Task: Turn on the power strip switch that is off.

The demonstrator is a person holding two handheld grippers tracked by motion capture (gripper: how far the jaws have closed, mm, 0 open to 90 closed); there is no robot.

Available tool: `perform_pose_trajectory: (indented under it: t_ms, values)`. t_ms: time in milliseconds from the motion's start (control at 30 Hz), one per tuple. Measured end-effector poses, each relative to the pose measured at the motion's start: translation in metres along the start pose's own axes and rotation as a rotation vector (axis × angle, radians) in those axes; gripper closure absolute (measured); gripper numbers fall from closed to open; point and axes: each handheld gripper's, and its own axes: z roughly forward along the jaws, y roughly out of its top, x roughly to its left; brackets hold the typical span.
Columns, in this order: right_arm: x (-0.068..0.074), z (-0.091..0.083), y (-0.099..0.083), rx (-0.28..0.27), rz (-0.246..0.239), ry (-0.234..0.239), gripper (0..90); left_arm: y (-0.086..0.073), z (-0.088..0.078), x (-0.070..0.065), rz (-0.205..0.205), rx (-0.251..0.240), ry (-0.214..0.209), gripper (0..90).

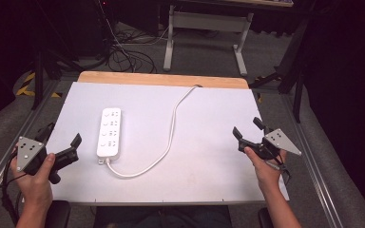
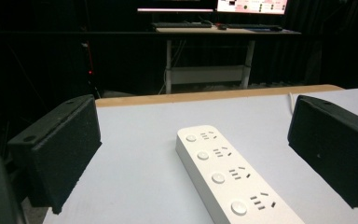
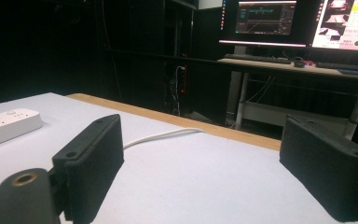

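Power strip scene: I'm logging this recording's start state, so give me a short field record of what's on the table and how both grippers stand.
surface: white table with a wooden far edge
object: white power strip, lying flat, four socket rows with buttons
cable: white cord runs from the strip's near end, curving to the far edge
left gripper: open, holding nothing, left of the strip
right gripper: open, holding nothing, at the table's right side
contact: neither gripper touches the strip

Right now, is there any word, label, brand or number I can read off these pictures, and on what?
None can be read.
Monitors on the far desk: coloured windows with text, too small and blurred.
Power strip: only sockets and round buttons, no print I can see.
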Motion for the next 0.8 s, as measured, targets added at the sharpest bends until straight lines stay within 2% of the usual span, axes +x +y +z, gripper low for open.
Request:
perform_pose_trajectory:
  t_ms: [100,433,800]
  values:
    - [0.0002,-0.0002,-0.0001,0.000,0.001,0.001,13.0,-0.0006,0.0013,0.0008,0.003,0.002,0.010,2.6]
    - [0.0003,-0.0009,0.0000,0.000,0.002,0.007,7.0,-0.0018,0.0035,0.0064,-0.030,-0.008,0.017,2.7]
    - [0.0006,-0.0010,0.0000,-0.001,0.000,0.008,4.4,-0.0022,0.0055,0.0086,-0.035,-0.012,0.029,2.5]
